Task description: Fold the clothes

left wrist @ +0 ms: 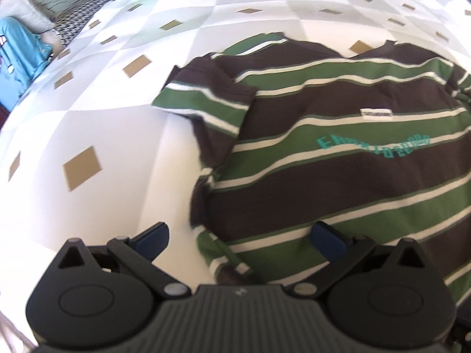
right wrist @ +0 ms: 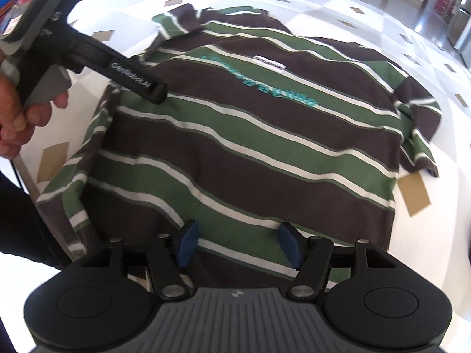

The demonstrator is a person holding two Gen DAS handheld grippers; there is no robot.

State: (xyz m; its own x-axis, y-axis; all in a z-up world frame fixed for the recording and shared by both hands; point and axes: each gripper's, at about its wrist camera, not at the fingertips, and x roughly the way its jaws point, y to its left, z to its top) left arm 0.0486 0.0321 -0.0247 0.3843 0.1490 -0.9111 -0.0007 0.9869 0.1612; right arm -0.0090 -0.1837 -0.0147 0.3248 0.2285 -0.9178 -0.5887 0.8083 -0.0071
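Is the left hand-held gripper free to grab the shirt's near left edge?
Probably yes. The left hand-held gripper is open right at the shirt edge, nothing lies between, and the right hand-held gripper sits open over another part of the hem.

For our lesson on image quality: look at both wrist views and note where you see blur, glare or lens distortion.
Left wrist view: the striped shirt smears near its lower left hem, its teal lettering is unreadable, and the left gripper stays sharp. Right wrist view: the fisheye bows the tablecloth pattern, glare whitens its far right, and the right gripper is crisp.
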